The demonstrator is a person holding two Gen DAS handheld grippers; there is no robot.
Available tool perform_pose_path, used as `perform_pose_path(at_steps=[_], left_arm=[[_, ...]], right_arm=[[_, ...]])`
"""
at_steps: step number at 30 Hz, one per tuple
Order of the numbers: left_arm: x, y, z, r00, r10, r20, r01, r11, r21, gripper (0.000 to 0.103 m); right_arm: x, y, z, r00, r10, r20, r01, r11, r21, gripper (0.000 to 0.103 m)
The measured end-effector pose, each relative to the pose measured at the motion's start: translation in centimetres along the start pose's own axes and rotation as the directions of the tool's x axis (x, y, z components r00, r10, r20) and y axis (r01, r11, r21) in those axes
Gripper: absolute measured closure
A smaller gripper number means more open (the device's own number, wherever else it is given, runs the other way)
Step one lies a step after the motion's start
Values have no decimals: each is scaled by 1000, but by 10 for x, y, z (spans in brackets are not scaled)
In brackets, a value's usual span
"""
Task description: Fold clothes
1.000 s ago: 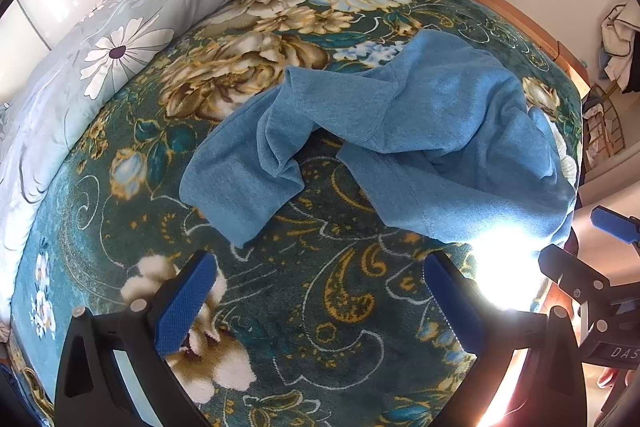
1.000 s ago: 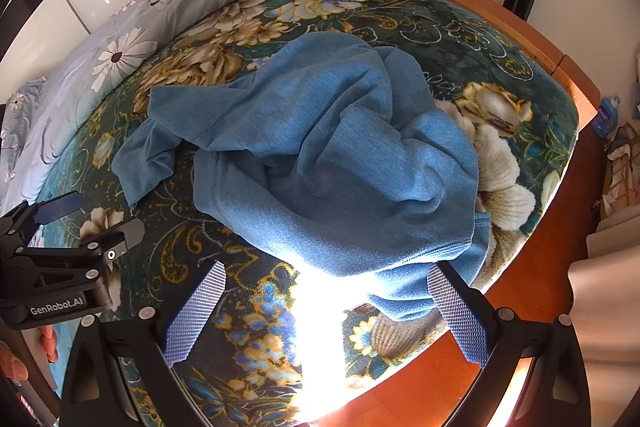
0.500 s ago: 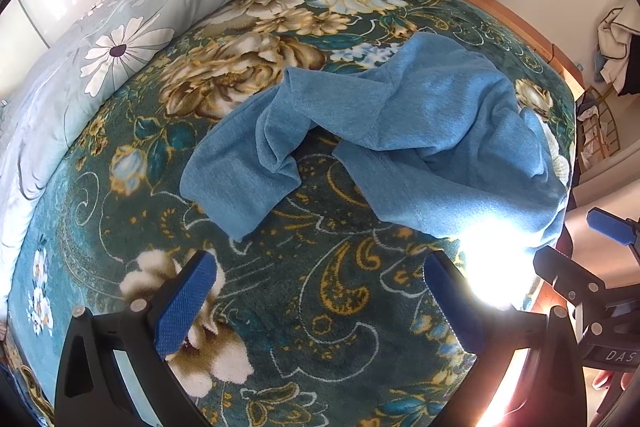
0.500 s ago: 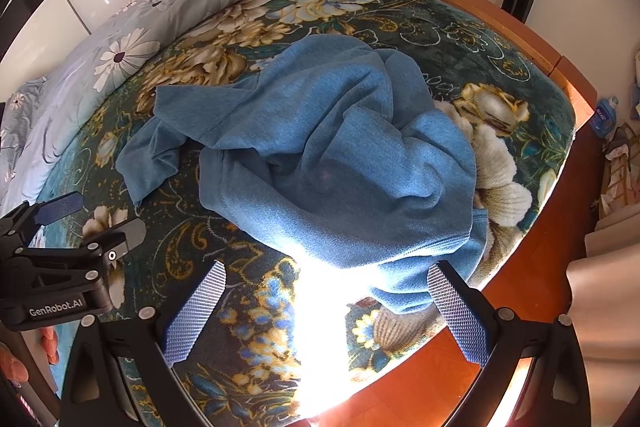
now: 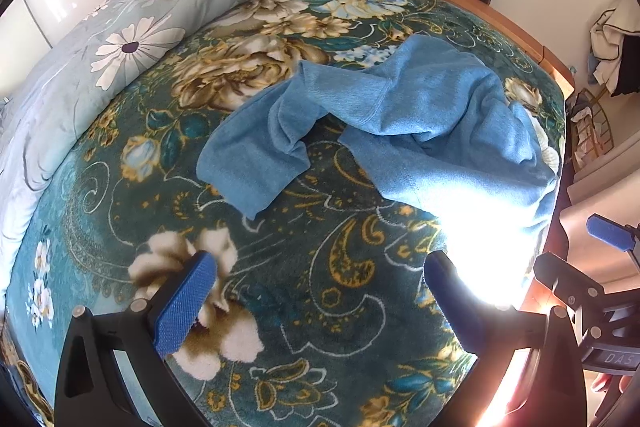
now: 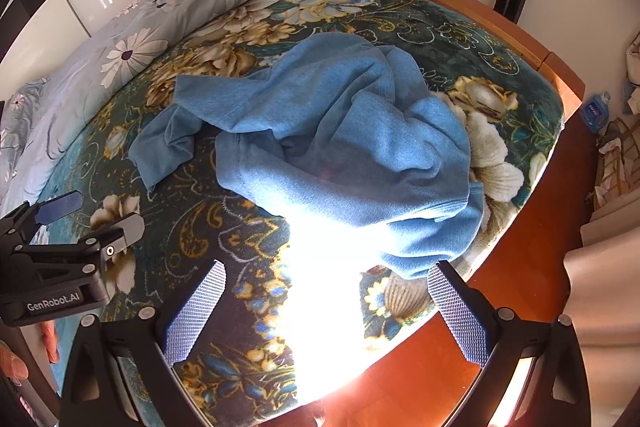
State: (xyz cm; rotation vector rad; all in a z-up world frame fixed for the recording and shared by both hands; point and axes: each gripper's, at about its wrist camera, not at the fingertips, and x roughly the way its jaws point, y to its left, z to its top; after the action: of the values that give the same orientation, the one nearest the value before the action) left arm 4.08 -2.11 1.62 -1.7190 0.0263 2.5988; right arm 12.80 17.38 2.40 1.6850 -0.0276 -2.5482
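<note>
A: Status on both tools?

B: left gripper [image 5: 316, 301] has its jaws spread wide and empty. right gripper [image 6: 326, 311] same, nothing between the pads.

A: Where's the garment?

B: blue sweatshirt [image 6: 340, 147] lies crumpled on the floral blanket [image 5: 280, 307], ahead of both tools and touching neither. From the left one it sits forward and to the right, one sleeve [image 5: 248, 163] trailing nearest its tips. From the right one it's straight ahead, hem edge [image 6: 424, 259] just beyond the right finger, at the wooden bed edge [image 6: 520, 227].

A: Handling?

B: Looks like soft, limp fleece, light, will sag and drag on the pile. I'd pinch a single layer at the hem corner and sleeve cuff, not the bunched middle. Sun glare hides part of the near hem.
</note>
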Motion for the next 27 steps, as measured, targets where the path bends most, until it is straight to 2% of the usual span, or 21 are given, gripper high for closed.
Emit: perform_pose_path(at_steps=[12, 19, 27], left_arm=[[-12, 12, -10, 1000, -4, 31, 4, 1000, 3, 0], [-6, 19, -7, 1000, -7, 10, 7, 999, -36, 0], [5, 26, 1, 998, -62, -17, 61, 995, -77, 0]], right_arm=[[-9, 12, -7, 1000, 7, 7, -7, 1000, -14, 0], [-3, 14, -1, 1000, 13, -1, -13, 999, -33, 0], [6, 11, 14, 1000, 25, 0, -25, 999, -47, 0]])
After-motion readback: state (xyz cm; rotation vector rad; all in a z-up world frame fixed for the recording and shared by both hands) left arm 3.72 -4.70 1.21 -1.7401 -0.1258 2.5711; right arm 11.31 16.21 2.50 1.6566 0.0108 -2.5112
